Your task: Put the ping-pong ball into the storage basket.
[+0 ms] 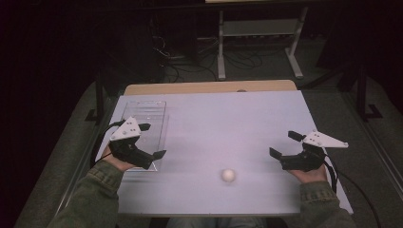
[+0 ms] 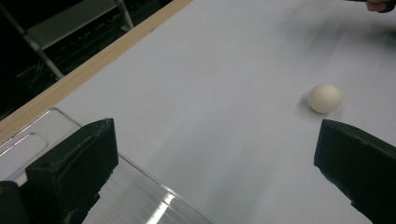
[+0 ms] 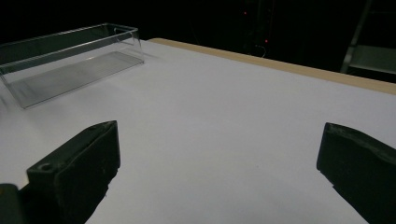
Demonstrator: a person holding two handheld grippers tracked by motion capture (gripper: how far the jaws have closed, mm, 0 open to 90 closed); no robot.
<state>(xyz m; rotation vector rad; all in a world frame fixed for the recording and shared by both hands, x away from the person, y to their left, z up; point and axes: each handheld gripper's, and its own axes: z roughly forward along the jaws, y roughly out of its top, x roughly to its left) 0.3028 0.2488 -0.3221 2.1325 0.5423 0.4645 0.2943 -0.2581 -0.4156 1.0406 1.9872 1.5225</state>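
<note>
i've got both grippers wide and empty: left gripper over the clear plastic tray, right gripper well apart. white ball sits on the white tabletop between them, near my edge.

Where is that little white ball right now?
In the high view the ball lies on the white table near the front edge, between the two tongs; the left gripper view shows it just beyond the far jaw.

Your room is dark beyond the lit white table. The ball looks slightly blurred from above. Glare streaks the clear tray, and smeared shadows cross the table's far corner.
</note>
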